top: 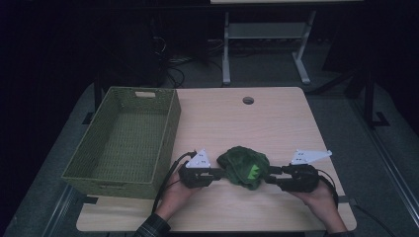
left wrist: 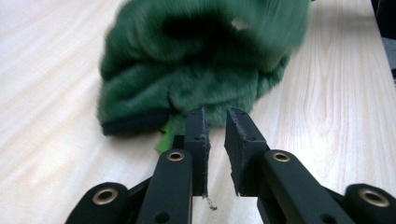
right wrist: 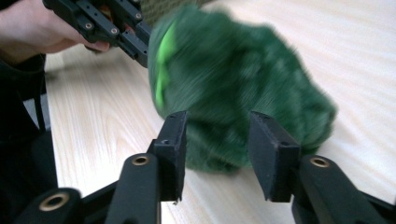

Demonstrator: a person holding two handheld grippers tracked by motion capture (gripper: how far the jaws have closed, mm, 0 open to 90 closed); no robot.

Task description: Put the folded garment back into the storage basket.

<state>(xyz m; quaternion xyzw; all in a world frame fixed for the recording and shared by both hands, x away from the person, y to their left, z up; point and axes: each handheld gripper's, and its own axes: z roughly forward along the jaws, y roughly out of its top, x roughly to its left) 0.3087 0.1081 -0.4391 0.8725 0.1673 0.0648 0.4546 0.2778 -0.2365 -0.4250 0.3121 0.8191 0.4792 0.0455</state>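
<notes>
The desk [top: 276, 123] is pale wood with rounded corners and a round cable hole [top: 248, 100] near its far edge. It stands on grey floor [top: 346, 118]. Beyond the far edge a second table's white metal legs [top: 226, 49] rise, with dark cables [top: 173, 69] lying beside them. The room is dim; what may be dark furniture at the far left is too shadowed to identify.

The green cloth [top: 244, 167] is fuzzy plush fleece, the table [top: 276, 123] smooth matt pale wood-grain, the basket [top: 126, 140] coarse woven fibre.
</notes>
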